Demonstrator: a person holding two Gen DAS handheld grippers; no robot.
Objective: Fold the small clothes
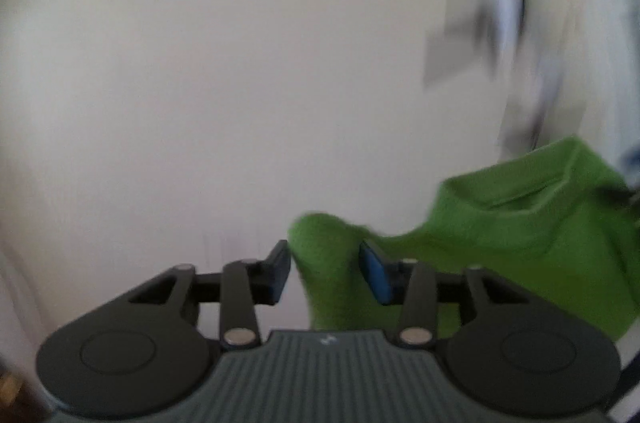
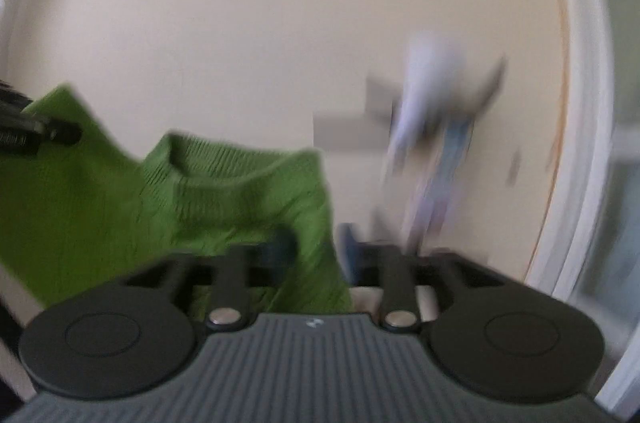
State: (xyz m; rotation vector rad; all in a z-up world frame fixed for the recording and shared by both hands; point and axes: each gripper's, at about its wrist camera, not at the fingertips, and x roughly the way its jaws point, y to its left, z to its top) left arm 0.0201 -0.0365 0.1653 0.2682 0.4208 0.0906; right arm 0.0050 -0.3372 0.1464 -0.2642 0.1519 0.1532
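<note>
Left wrist view: the left hand-held gripper [image 1: 325, 273] and right hand-held gripper [image 2: 318, 249] each pinch a green knit sweater [image 1: 520, 235] at lower right, lifted off the table [image 1: 200, 83]; keeping both shoulders level and taut should help it lay flat.

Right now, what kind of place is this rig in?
Probably a home room, hedged because of blur: a green knit sweater held up by both grippers, a plain cream wall, and white door or window trim.

Green knit garment [image 2: 240, 199] hangs stretched, neckline uppermost, off the table
</note>
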